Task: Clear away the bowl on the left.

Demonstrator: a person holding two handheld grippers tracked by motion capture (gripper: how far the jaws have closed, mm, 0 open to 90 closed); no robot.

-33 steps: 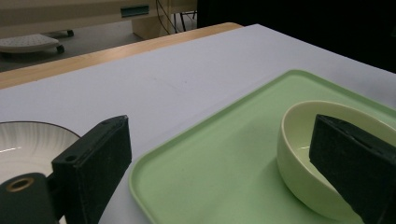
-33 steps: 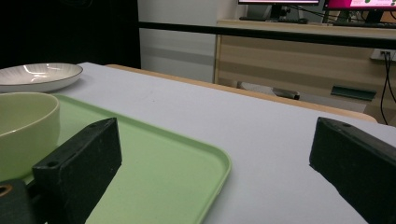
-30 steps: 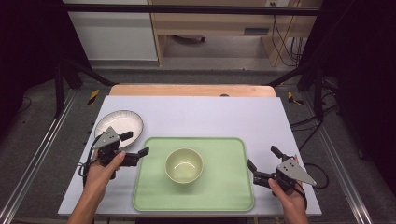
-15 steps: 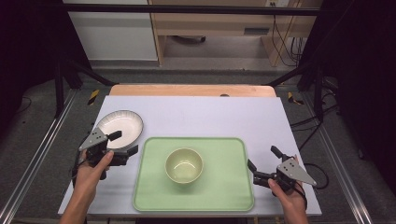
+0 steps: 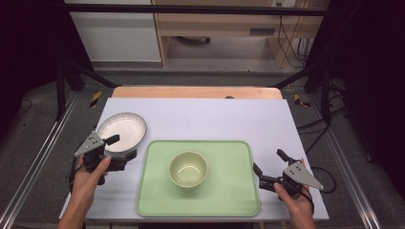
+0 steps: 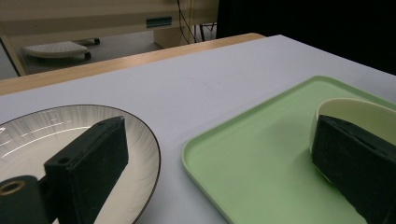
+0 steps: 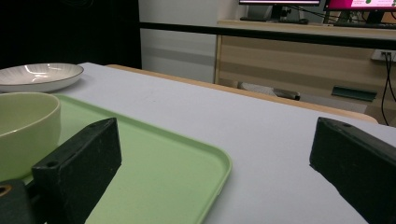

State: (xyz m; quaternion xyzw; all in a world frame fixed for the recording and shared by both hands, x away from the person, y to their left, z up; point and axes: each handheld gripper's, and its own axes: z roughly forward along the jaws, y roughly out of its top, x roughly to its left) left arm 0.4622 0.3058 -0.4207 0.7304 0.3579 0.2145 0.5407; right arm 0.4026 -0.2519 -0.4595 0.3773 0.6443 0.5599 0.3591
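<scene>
Item: pale green bowl (image 5: 188, 169), upright, at the middle of a light green tray (image 5: 239, 200); tray on the near half of the white desk (image 5: 215, 117). Left of the tray, apart from it: white plate (image 5: 122, 131) with dark rim, on the desk. Left tongs (image 5: 120, 151), held in the left hand (image 5: 90, 169) at the plate's near edge, jaws spread wide, one over the plate, the other toward the tray's corner; nothing gripped. Right tongs (image 5: 268, 166), held in the right hand (image 5: 291, 193) just off the tray's right edge, jaws spread wide, empty; one jaw over the tray rim, the other over bare desk. Beyond the desk: wooden furniture (image 7: 299, 51) and cables (image 5: 289, 40).
</scene>
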